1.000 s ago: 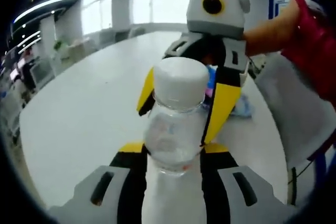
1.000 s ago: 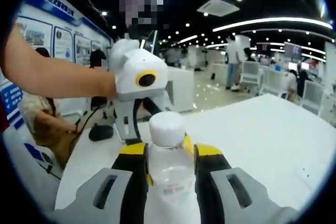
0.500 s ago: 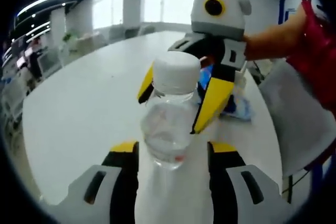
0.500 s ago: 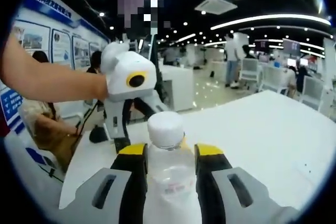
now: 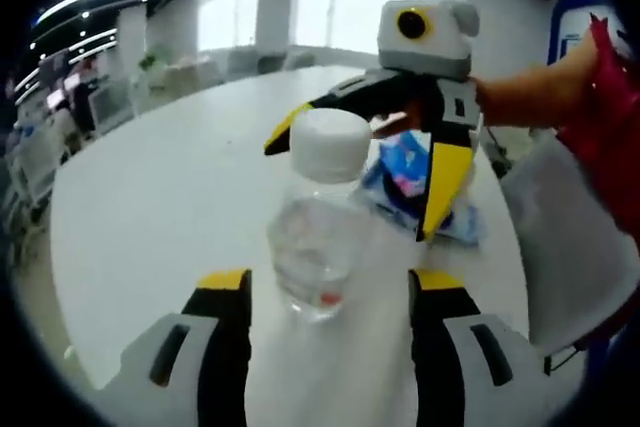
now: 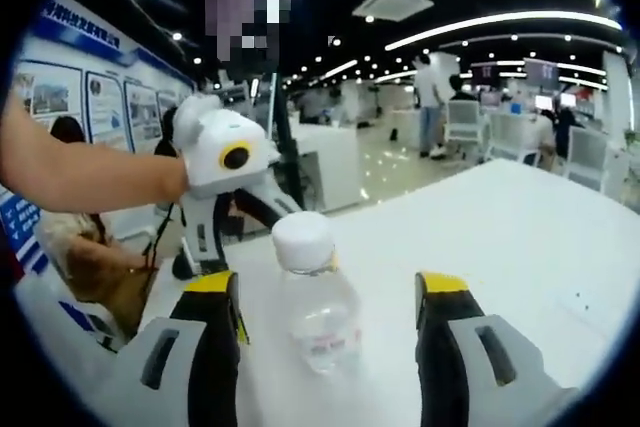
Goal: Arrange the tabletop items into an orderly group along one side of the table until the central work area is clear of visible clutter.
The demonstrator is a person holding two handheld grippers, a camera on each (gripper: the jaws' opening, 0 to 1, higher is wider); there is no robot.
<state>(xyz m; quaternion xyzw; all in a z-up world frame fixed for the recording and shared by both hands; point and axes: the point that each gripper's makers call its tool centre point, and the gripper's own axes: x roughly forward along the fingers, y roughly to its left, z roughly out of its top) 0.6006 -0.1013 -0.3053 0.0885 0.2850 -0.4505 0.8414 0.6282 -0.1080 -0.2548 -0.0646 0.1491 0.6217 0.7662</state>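
Note:
A clear plastic bottle [image 5: 315, 257] with a white cap stands upright on the white table [image 5: 150, 207]. In the left gripper view my left gripper [image 5: 328, 282] is open, its yellow-tipped jaws wide on either side of the bottle. My right gripper [image 5: 345, 192] comes in from the far side, also open, its jaws spread past the cap. In the right gripper view the bottle [image 6: 312, 307] stands free between the wide jaws of my right gripper [image 6: 328, 287]. The left gripper [image 6: 240, 232] is behind it, held by a bare arm.
A blue and pink packet [image 5: 405, 172] lies on the table behind the bottle. A white chair back [image 5: 570, 247] stands at the right edge. A seated person [image 6: 80, 237] and wall posters are at the left. The table [image 6: 520, 227] stretches to the right.
My right gripper has opened and let go of the bottle, which now stands by itself. The left jaws have spread wider too, and the two grippers have drawn a little apart.

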